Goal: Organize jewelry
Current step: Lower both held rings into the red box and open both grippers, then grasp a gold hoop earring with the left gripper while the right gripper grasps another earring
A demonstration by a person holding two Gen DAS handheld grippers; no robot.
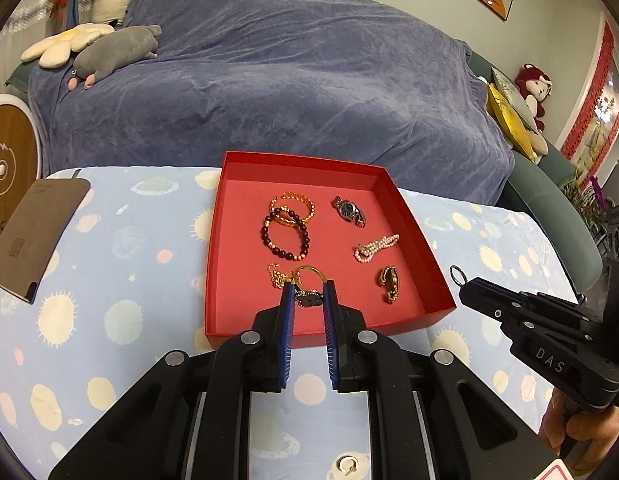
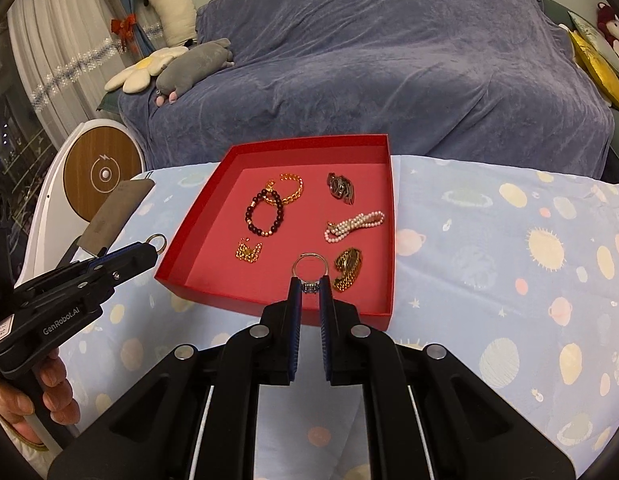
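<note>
A red box [image 1: 413, 216] on the planet-print cloth holds a dark bead bracelet [image 1: 286, 236], a gold chain bracelet [image 1: 295, 204], a watch [image 1: 349, 210], a pearl strand [image 1: 375, 247], a gold chain [image 1: 276, 276] and a gold brooch [image 1: 389, 282]. My left gripper [image 1: 308, 292] hovers over the box's near edge, shut on a gold ring [image 1: 307, 274] with a dark ornament. My right gripper [image 2: 310, 284] is shut on a silver ring [image 2: 309, 264] with a stone, above the box's front. In the left wrist view the right gripper [image 1: 465, 284] sits just right of the box.
A brown card [image 1: 37, 236] lies on the table's left side, and a small metal piece [image 1: 348, 465] lies near the front edge. Behind the table is a sofa under a blue blanket [image 1: 289, 80]. A round white and wood device [image 2: 103, 172] stands to the left.
</note>
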